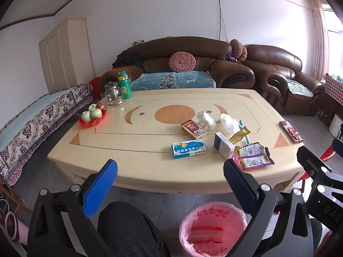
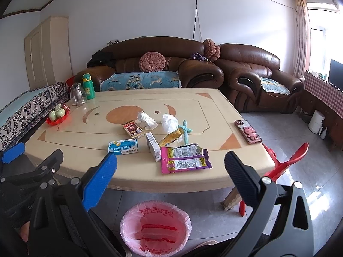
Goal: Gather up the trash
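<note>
Trash lies on the cream table [image 1: 137, 156] [image 2: 77, 147]: a pink snack wrapper [image 1: 253, 156] [image 2: 185, 157], a blue medicine box [image 1: 189, 148] [image 2: 123, 147], a white-blue box [image 1: 223, 145] [image 2: 153, 146], a red card box [image 1: 194, 129] [image 2: 133, 130], a yellow wrapper [image 1: 240, 135] [image 2: 171, 139], a crumpled tissue [image 1: 205, 119] [image 2: 147, 119] and a white plastic bag [image 1: 228, 121] [image 2: 169, 121]. A bin with a pink liner [image 1: 212, 229] [image 2: 155, 228] stands on the floor before the table. My left gripper [image 1: 170, 176] and right gripper [image 2: 171, 174] are open and empty, held above the bin, short of the table's near edge.
A phone in a pink case [image 1: 291, 131] [image 2: 248, 131] lies at the table's right. A red tray of cups [image 1: 92, 115], a glass jug [image 1: 113, 95] and a green bottle [image 1: 124, 85] stand at the far left. A teal toy [image 2: 185, 131] lies by the wrappers. A red stool [image 2: 285, 162] stands right.
</note>
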A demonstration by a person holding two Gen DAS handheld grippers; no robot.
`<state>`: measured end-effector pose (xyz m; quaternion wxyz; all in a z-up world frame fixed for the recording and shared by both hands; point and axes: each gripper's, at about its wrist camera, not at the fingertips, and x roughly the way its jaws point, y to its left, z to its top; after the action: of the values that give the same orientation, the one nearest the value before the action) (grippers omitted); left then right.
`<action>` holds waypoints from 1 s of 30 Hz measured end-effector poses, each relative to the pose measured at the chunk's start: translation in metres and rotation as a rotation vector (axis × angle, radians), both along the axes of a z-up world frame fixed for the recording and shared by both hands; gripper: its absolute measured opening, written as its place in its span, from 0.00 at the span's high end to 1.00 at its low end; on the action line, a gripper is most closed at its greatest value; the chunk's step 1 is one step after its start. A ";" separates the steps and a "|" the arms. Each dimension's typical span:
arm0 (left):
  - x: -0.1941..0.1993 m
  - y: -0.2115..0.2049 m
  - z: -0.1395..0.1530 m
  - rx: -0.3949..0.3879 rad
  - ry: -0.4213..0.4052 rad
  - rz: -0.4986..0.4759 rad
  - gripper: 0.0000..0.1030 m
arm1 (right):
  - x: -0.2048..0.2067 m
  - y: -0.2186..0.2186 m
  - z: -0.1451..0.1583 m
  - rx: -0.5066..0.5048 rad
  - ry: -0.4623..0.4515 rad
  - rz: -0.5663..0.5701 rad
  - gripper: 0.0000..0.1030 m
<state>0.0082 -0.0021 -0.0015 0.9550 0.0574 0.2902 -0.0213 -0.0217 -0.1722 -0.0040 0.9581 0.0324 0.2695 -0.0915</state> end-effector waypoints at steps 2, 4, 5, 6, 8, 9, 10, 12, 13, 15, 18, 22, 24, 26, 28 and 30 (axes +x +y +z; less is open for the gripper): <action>0.001 0.000 0.000 -0.001 0.002 0.001 0.06 | 0.001 0.000 -0.001 0.000 0.000 -0.002 0.04; 0.003 -0.001 -0.001 0.000 0.009 0.000 0.06 | 0.001 -0.001 0.000 0.001 0.001 0.000 0.04; 0.004 -0.001 -0.001 0.002 0.011 0.002 0.06 | 0.001 0.000 0.000 0.000 0.001 -0.001 0.04; 0.006 -0.002 -0.002 0.004 0.012 0.003 0.06 | 0.001 0.000 0.000 0.000 0.000 -0.002 0.04; 0.011 -0.002 -0.003 0.006 0.018 0.004 0.06 | 0.007 0.002 -0.003 0.001 0.006 0.001 0.04; 0.013 -0.002 -0.003 0.005 0.021 0.003 0.06 | 0.009 0.001 -0.004 0.003 0.008 -0.001 0.04; 0.015 -0.002 -0.003 0.007 0.022 0.003 0.06 | 0.011 0.000 -0.005 0.006 0.010 -0.001 0.04; 0.019 -0.004 -0.004 0.013 0.023 0.005 0.06 | 0.014 -0.001 -0.006 0.012 0.014 -0.001 0.04; 0.021 -0.003 -0.004 0.013 0.025 0.004 0.06 | 0.016 -0.003 -0.007 0.014 0.016 -0.002 0.04; 0.026 -0.004 -0.005 0.012 0.028 0.003 0.06 | 0.021 -0.005 -0.007 0.016 0.021 -0.003 0.04; 0.034 -0.004 -0.006 0.019 0.032 0.002 0.06 | 0.027 -0.010 -0.008 0.017 0.029 -0.004 0.04; 0.044 -0.007 -0.009 0.026 0.044 0.000 0.06 | 0.037 -0.015 -0.012 0.025 0.046 -0.004 0.04; 0.047 -0.007 -0.011 0.025 0.050 0.001 0.06 | 0.041 -0.016 -0.013 0.027 0.055 -0.004 0.04; 0.050 -0.007 -0.012 0.028 0.052 0.003 0.06 | 0.045 -0.018 -0.014 0.028 0.060 -0.005 0.04; 0.054 -0.007 -0.013 0.028 0.058 0.006 0.06 | 0.050 -0.020 -0.015 0.029 0.067 -0.003 0.04; 0.059 -0.007 -0.014 0.029 0.061 0.008 0.06 | 0.053 -0.022 -0.015 0.030 0.071 -0.001 0.04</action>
<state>0.0668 -0.0092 -0.0159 0.9448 0.0696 0.3197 -0.0149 0.0315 -0.1941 -0.0192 0.9473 0.0438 0.3048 -0.0887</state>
